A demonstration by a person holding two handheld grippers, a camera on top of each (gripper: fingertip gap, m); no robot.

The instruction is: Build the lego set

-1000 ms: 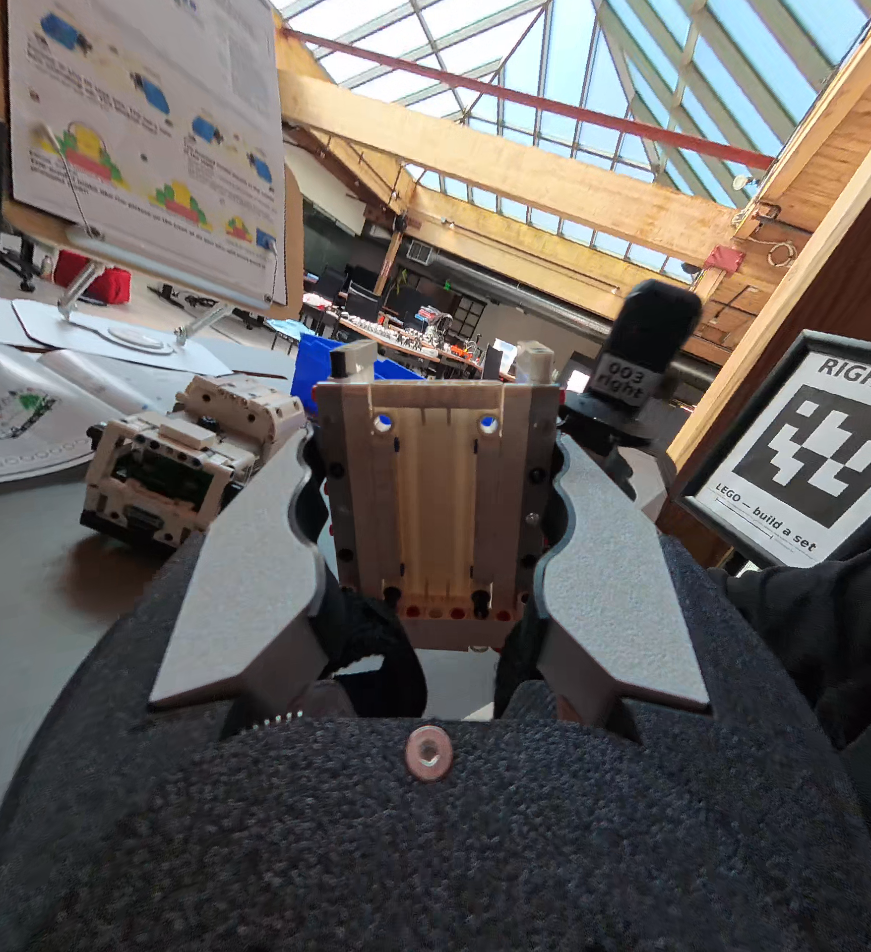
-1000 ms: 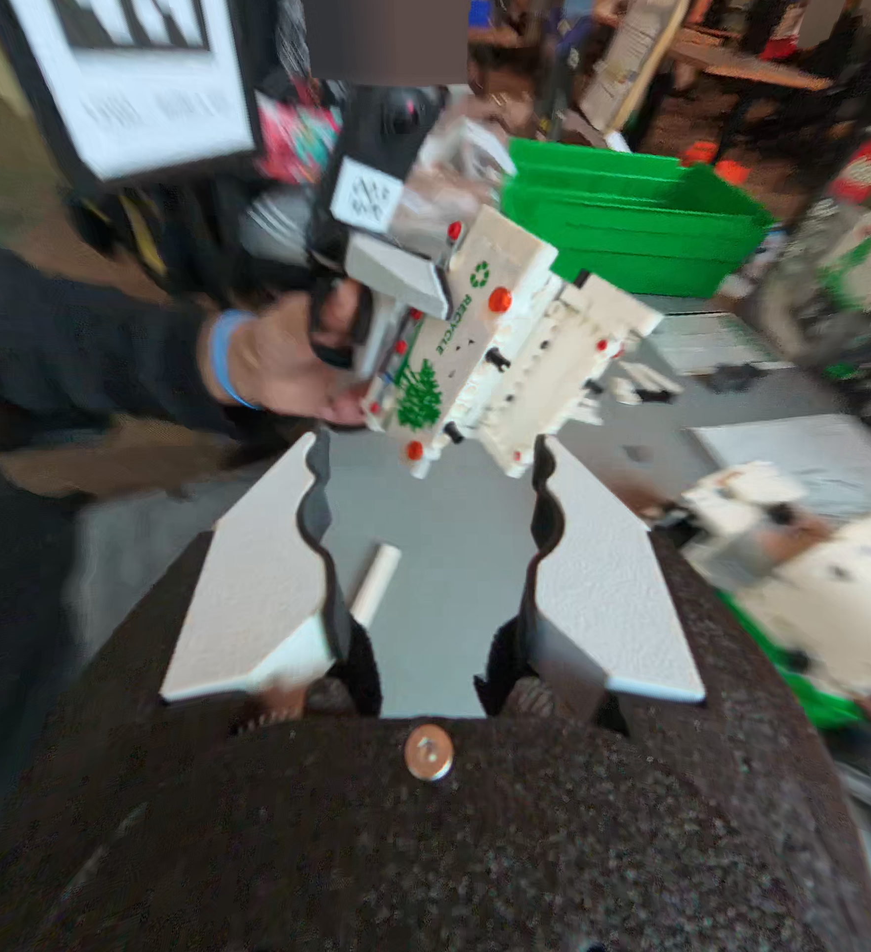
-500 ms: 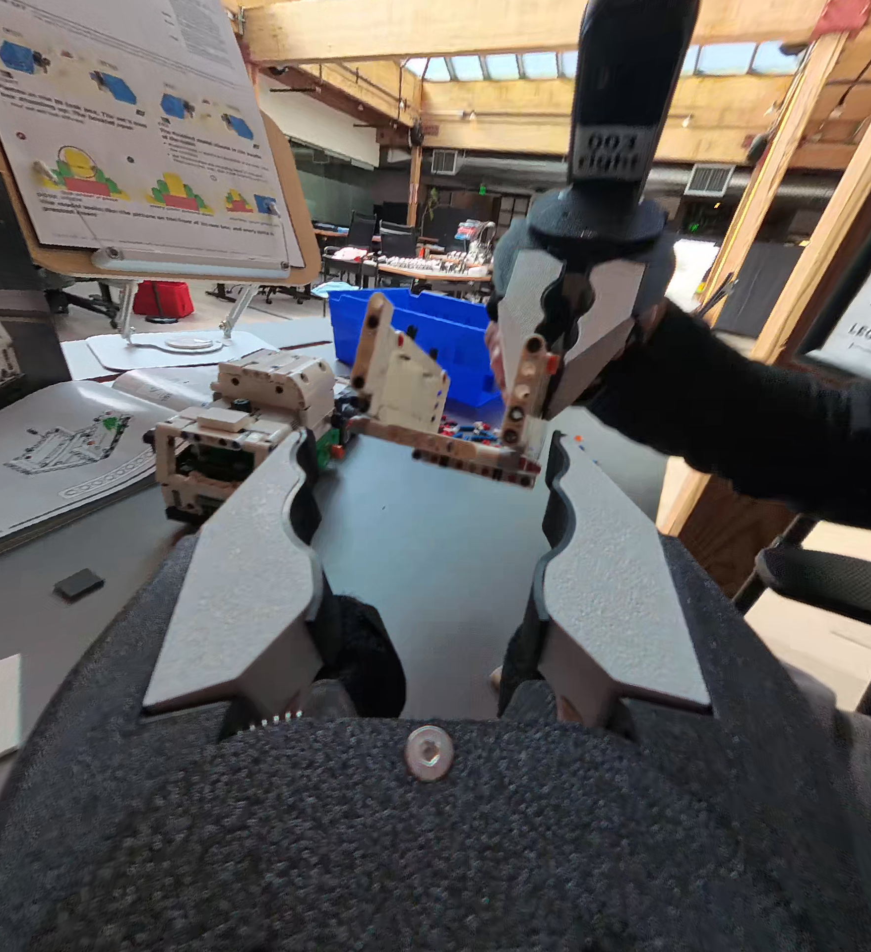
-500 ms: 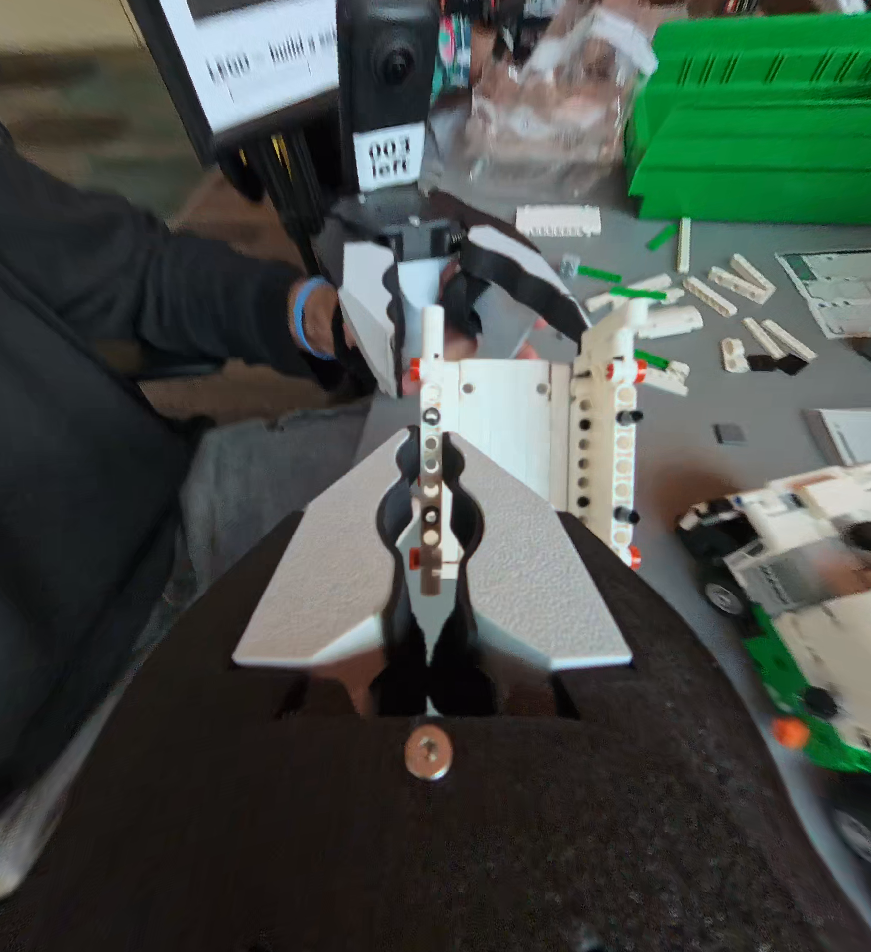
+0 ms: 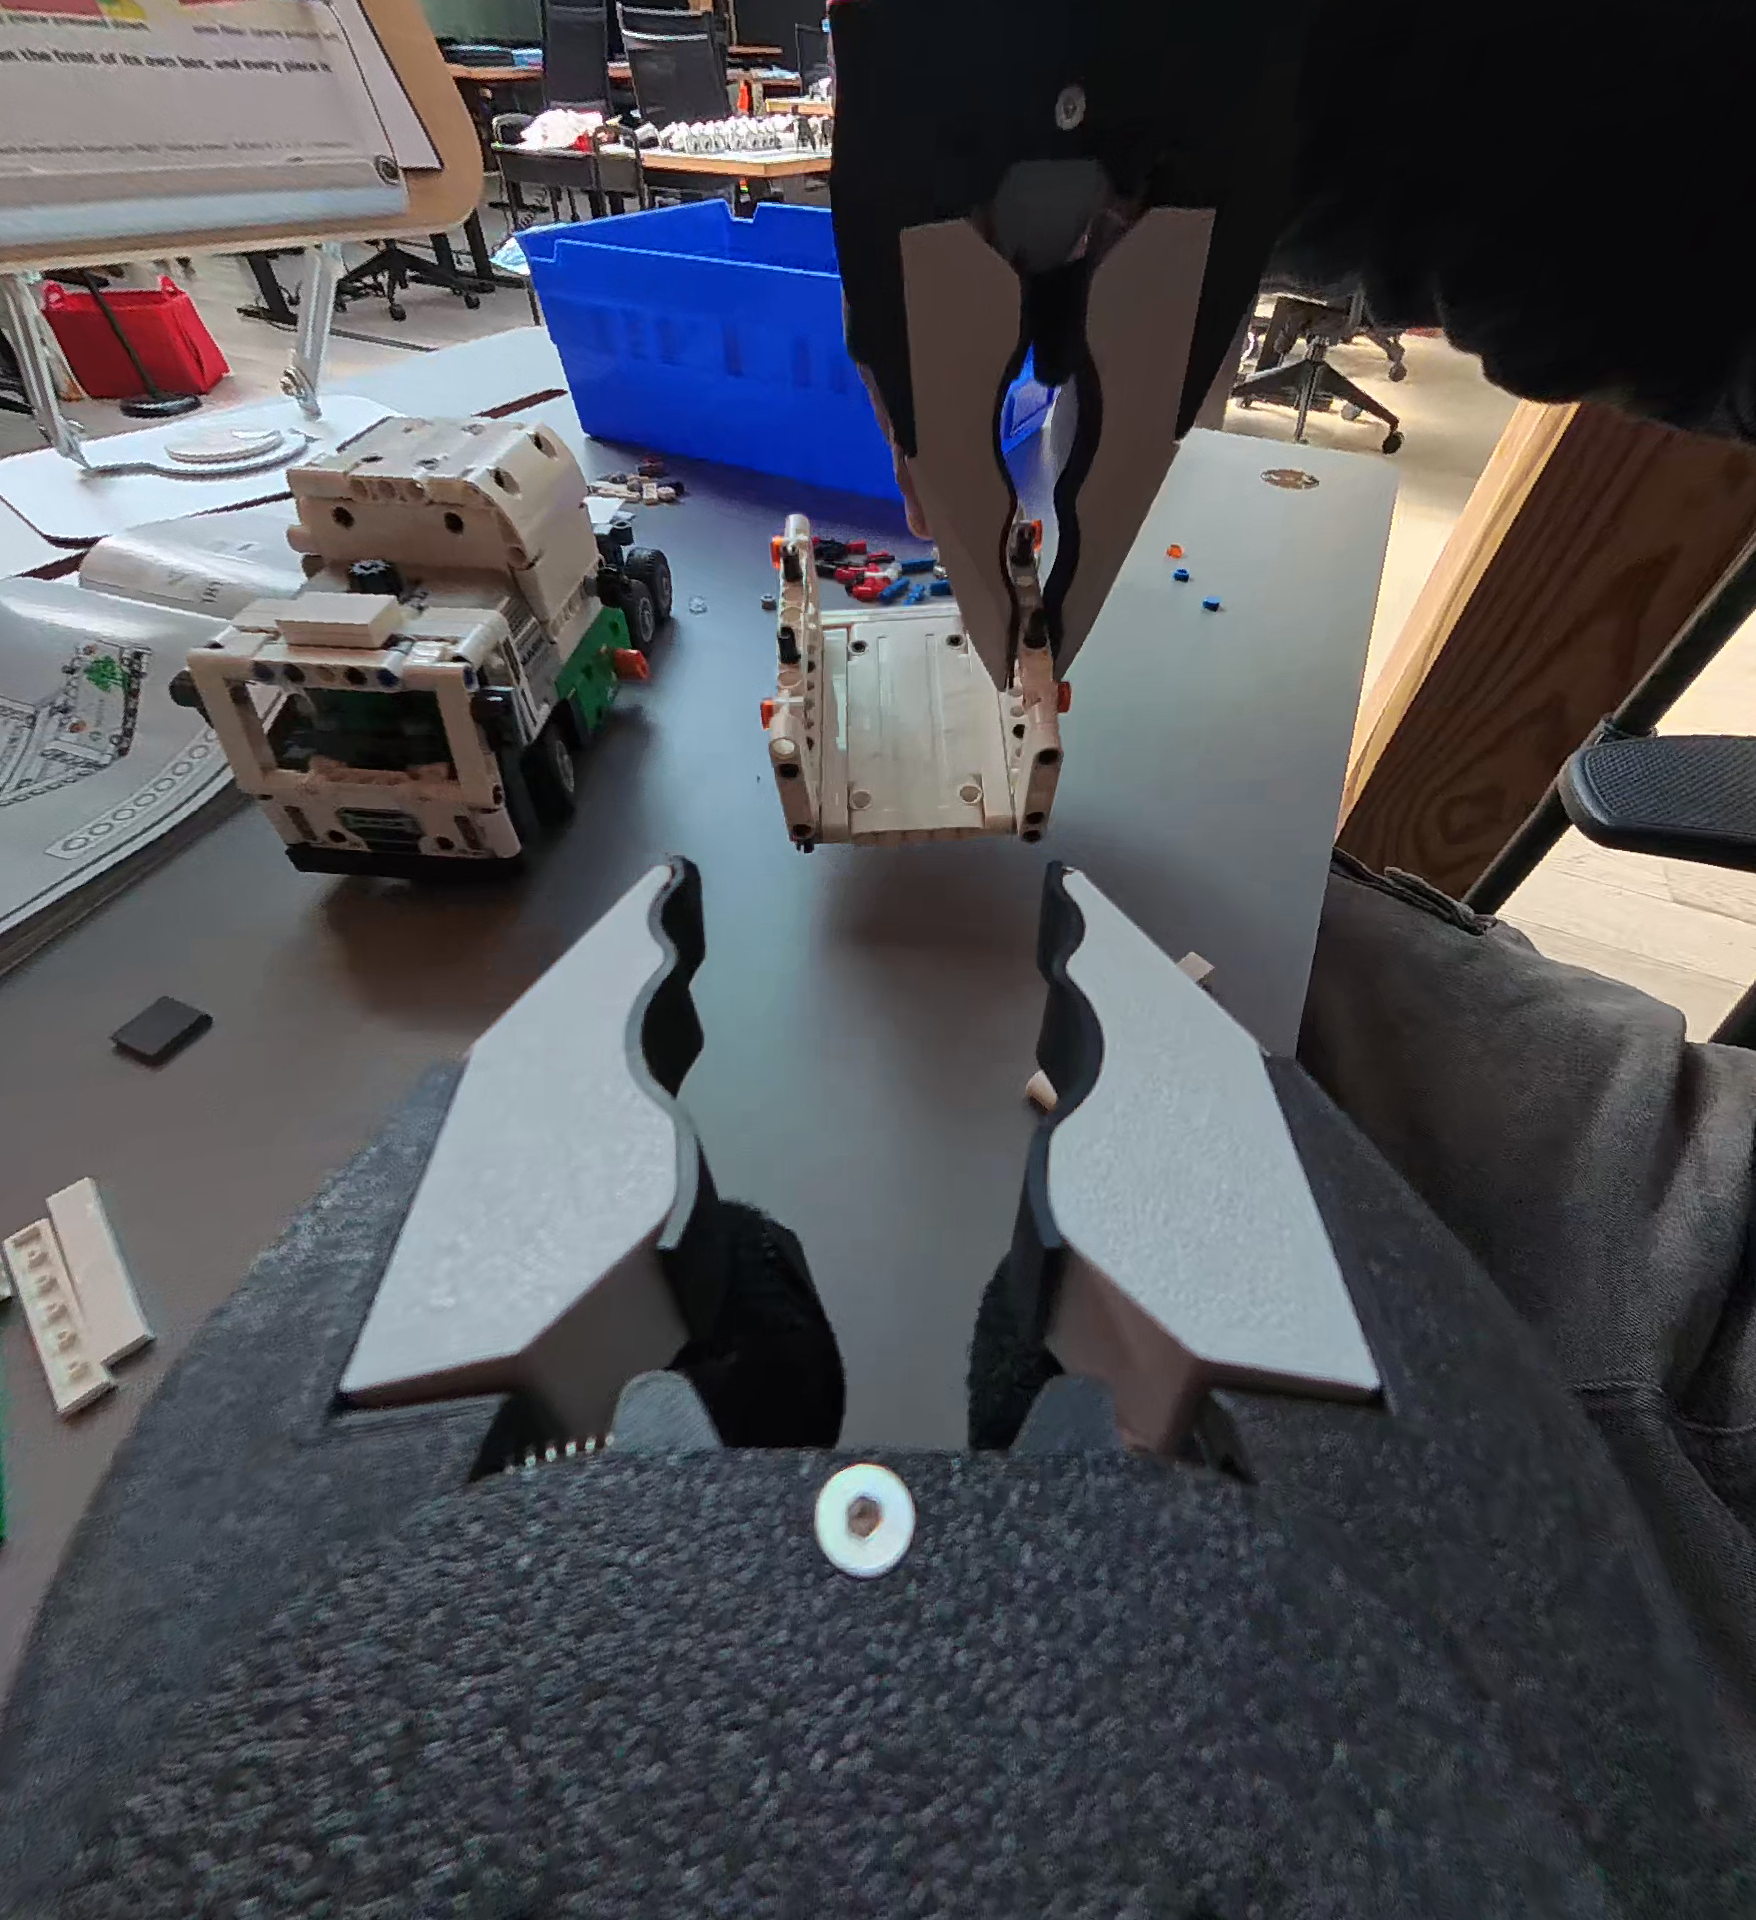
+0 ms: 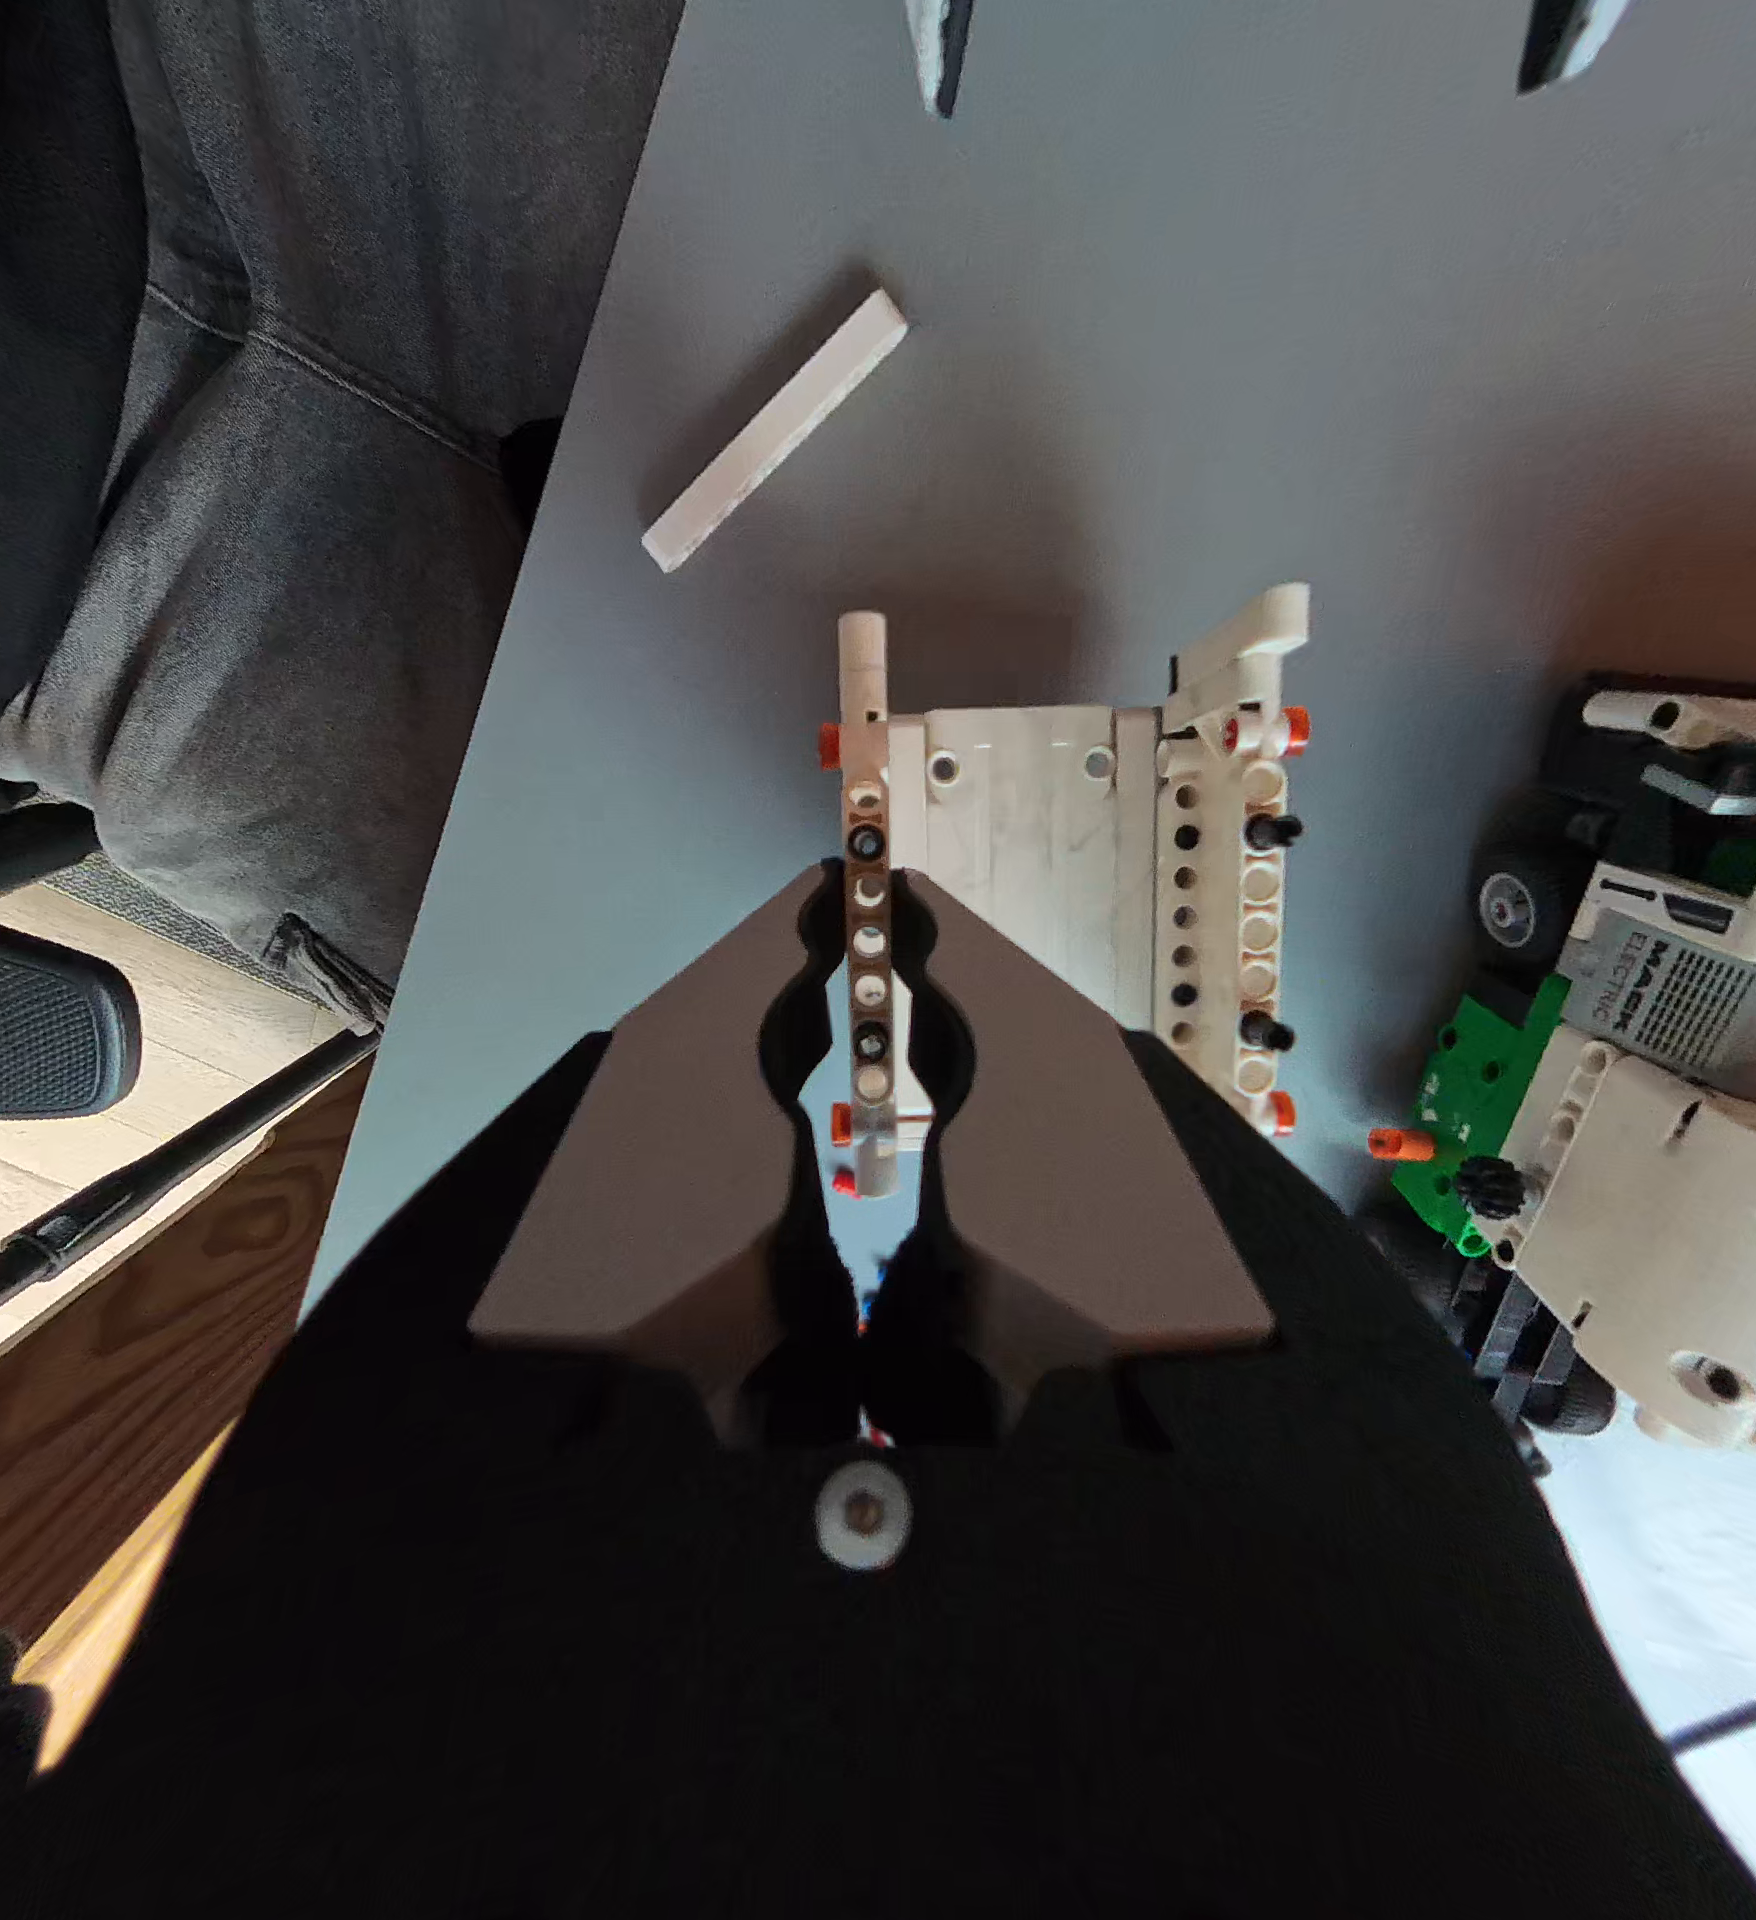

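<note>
White brick panel assembly [image 5: 905, 727] hangs just over the dark table [image 5: 1258, 665], right gripper [image 6: 872, 883] clamped on only one holed side beam [image 6: 870, 935]. Left gripper [image 5: 869, 883] sits wide open, empty, just short of it. Off-centre pinch like that could let it swivel or pop apart.

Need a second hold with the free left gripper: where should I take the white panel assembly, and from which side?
Probably the white panel assembly's free side beam, opposite the beam the right gripper pinches from above. The left gripper faces the assembly's near end with its fingers open, so come straight ahead and slightly toward the truck. That holed beam is narrow and stands proud of the panel.
</note>
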